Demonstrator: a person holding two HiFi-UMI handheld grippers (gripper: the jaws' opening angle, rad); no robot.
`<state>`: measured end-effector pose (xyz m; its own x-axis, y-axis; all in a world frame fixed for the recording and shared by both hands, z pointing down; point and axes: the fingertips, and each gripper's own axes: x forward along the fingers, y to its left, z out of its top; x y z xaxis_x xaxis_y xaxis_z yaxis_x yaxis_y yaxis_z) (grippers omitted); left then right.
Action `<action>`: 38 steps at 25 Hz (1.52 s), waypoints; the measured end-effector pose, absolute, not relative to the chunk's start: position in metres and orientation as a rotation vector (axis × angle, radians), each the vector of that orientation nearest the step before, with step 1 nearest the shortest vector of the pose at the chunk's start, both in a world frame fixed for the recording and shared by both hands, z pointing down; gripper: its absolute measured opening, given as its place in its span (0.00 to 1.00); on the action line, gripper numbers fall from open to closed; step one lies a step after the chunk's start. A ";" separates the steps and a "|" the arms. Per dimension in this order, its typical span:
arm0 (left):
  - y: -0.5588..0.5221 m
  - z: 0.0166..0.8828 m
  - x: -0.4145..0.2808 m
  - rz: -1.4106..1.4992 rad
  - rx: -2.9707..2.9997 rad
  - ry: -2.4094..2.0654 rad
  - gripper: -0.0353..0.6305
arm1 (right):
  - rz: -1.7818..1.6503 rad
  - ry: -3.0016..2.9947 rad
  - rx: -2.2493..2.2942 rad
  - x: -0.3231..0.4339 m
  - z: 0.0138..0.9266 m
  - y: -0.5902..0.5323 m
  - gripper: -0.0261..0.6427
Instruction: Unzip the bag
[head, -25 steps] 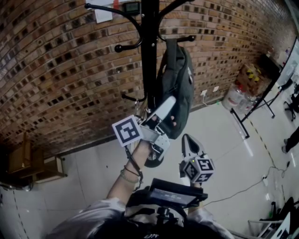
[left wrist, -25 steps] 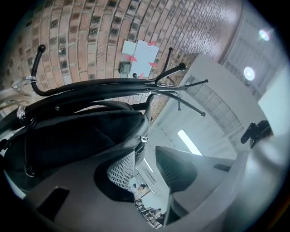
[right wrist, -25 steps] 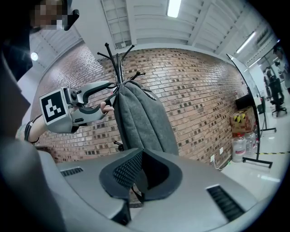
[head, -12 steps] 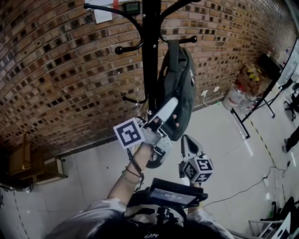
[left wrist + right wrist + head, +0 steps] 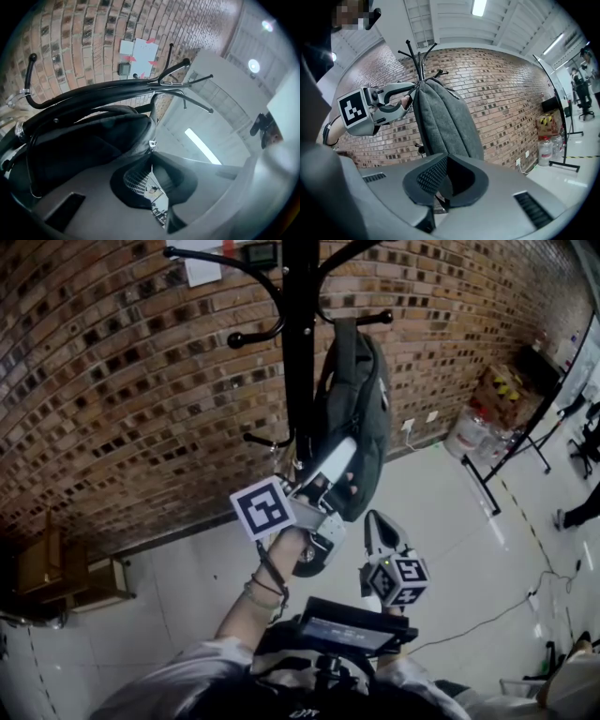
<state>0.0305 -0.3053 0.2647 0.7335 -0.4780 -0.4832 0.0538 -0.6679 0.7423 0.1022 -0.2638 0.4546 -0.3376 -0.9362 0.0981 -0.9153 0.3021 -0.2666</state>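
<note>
One black stand [image 5: 300,352] carries one grey bag [image 5: 361,418], hung from a hook [image 5: 375,318] so that it dangles free within my reach. I work two grippers. The left gripper [image 5: 339,454] sits up against the bag's side, jaws pressed together. The one zip pull [image 5: 151,143] I see is right at their tips, but I can't tell whether it's pinched. The right gripper [image 5: 380,519] hangs lower, apart from the bag, jaws together on nothing, probably spare to steady it.

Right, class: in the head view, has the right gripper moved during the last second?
No. The grey right gripper holds its place below and right of the black metal coat-stand pole, tongs shut.
</note>
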 end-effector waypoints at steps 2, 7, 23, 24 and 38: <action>-0.307 0.266 0.029 -0.860 2.156 -0.345 0.07 | -0.427 2.481 -1.762 0.101 0.453 -0.264 0.03; -0.307 0.271 0.028 -0.805 2.215 -0.438 0.07 | -0.427 2.488 -1.756 0.099 0.454 -0.260 0.03; -0.305 0.283 0.023 -0.713 2.352 -0.661 0.07 | -0.435 2.505 -1.730 0.098 0.451 -0.252 0.03; -0.305 0.284 0.023 -0.708 2.353 -0.673 0.07 | -0.434 2.507 -1.728 0.098 0.451 -0.251 0.03; -0.297 0.296 0.026 -0.640 2.460 -0.873 0.07 | -0.437 2.538 -1.696 0.100 0.452 -0.243 0.03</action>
<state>0.0258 -0.2967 0.2961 0.6918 -0.6691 -0.2715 -0.4601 -0.6982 0.5484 0.1004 -0.2425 0.4519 -0.3938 -0.9128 0.1084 -0.8965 0.3553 -0.2647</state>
